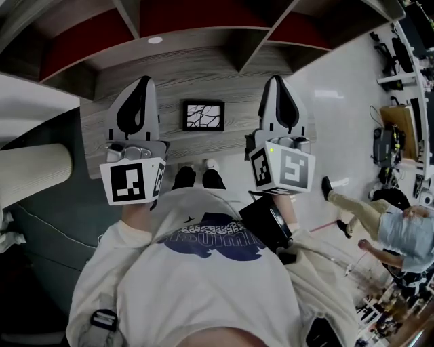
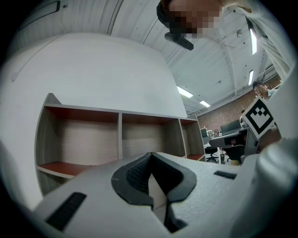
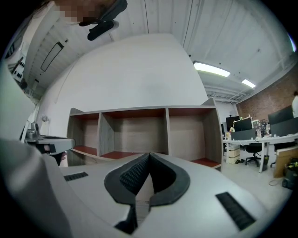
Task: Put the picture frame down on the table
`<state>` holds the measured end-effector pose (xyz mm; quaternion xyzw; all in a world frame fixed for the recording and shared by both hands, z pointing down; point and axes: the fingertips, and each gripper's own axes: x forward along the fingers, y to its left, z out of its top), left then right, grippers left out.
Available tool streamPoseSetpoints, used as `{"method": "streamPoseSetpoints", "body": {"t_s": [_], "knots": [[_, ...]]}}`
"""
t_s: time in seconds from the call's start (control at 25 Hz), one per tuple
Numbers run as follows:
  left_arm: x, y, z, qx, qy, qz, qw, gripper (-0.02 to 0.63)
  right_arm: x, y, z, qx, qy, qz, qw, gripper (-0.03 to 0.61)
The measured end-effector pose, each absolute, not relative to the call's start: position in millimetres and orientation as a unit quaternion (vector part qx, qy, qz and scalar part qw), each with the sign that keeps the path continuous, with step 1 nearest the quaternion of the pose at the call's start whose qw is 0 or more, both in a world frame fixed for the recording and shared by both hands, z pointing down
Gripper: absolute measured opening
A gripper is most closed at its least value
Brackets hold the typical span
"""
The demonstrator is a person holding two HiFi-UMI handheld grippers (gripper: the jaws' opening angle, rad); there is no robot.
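Observation:
A small black picture frame [image 1: 203, 115] with a white, dark-lined picture lies flat on the grey wooden table [image 1: 176, 81], between my two grippers. My left gripper [image 1: 144, 83] hovers over the table to the frame's left, jaws shut and empty. My right gripper [image 1: 276, 81] hovers to the frame's right, also shut with nothing in it. In the left gripper view, the left gripper [image 2: 150, 155] points level at the shelf, jaws meeting at the tip. The right gripper [image 3: 149, 155] in the right gripper view looks the same. The frame is hidden in both gripper views.
A shelf unit with red-floored compartments [image 1: 196, 20] stands behind the table. A pale round cushion [image 1: 34, 169] sits at the left. A person [image 1: 390, 220] walks on the white floor at the right, near desks and chairs [image 3: 253, 144].

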<state>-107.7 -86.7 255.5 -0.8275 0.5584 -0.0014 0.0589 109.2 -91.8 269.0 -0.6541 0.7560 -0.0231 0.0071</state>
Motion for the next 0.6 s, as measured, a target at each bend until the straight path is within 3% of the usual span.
{"method": "streamPoseSetpoints", "body": {"t_s": [0.6], "knots": [[-110.2, -91.2, 261.7, -0.825, 0.562, -0.007, 0.054, 0.008, 104.1, -95.1, 261.0, -0.649, 0.761, -0.008, -0.01, -0.002]]}}
